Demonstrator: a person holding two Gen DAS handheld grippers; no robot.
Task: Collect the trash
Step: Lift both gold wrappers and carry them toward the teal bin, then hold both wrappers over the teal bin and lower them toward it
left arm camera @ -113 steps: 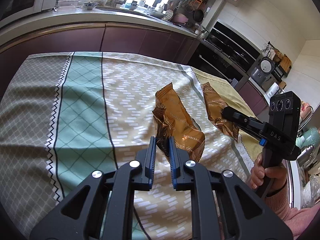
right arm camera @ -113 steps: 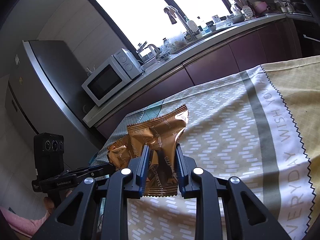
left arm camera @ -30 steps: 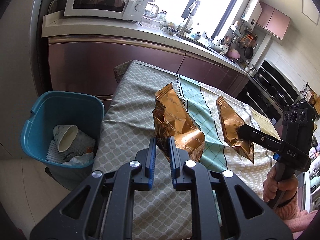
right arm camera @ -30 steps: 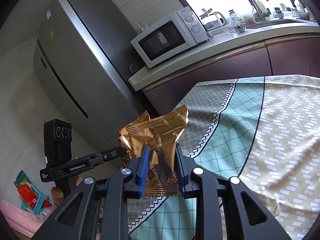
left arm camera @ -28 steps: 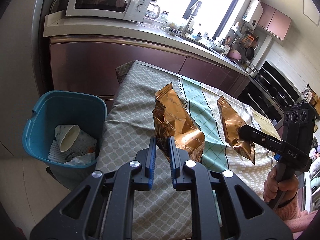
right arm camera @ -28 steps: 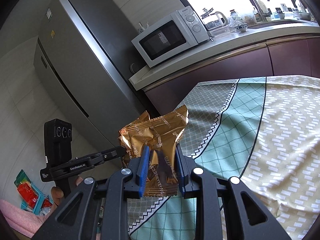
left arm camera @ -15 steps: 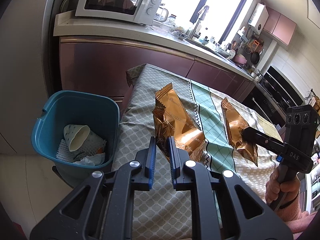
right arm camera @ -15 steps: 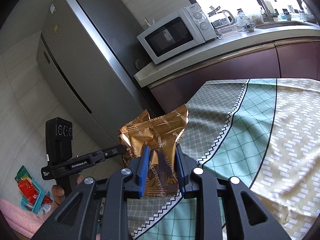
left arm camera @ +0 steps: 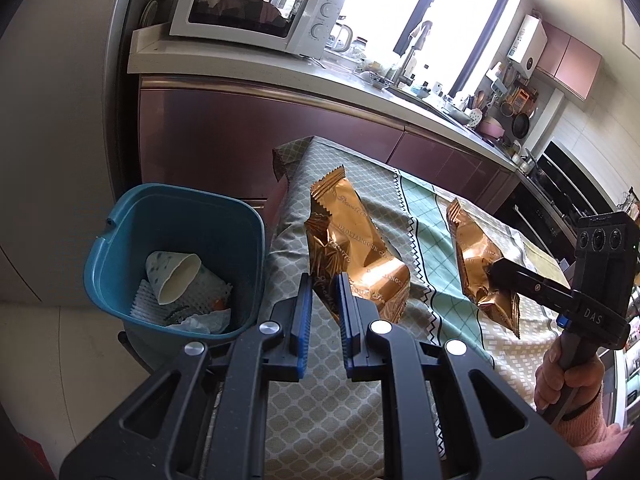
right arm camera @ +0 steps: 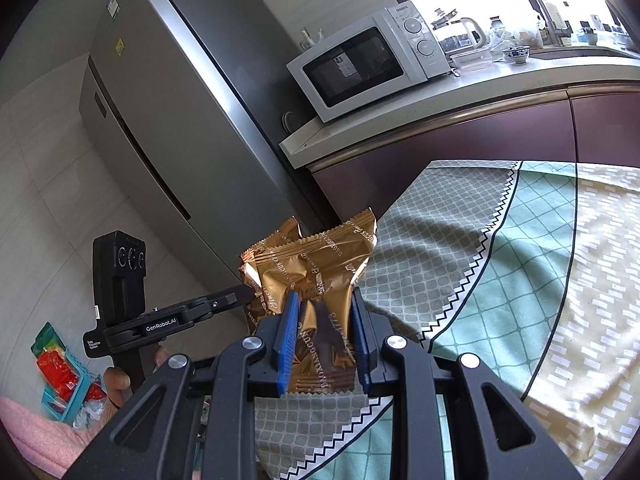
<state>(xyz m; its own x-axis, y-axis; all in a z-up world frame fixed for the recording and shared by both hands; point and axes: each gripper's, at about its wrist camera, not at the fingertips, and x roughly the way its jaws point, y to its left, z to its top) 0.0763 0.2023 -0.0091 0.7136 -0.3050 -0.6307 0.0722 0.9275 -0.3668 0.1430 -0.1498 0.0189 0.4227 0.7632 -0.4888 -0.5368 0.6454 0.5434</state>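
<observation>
My left gripper (left arm camera: pixel 323 280) is shut on a gold snack wrapper (left arm camera: pixel 352 244) and holds it above the table's left end, just right of a teal trash bin (left arm camera: pixel 120 240). The bin holds a paper cup (left arm camera: pixel 176 276) and crumpled paper. My right gripper (right arm camera: pixel 322 300) is shut on a second gold wrapper (right arm camera: pixel 320 268) held above the tablecloth; it shows in the left wrist view (left arm camera: pixel 476 256) too, further right. In the right wrist view the left gripper (right arm camera: pixel 244 294) pinches its wrapper beside mine.
A patterned tablecloth (left arm camera: pixel 424 216) covers the table. The bin stands on the floor off the table's left end. A counter with a microwave (left arm camera: pixel 248 4) and purple cabinets (left arm camera: pixel 240 136) runs behind. A fridge (right arm camera: pixel 168 120) stands at the left.
Both grippers have carried their wrappers leftward along the table towards its end. The teal bin has come into view and grown nearer. Both stay shut.
</observation>
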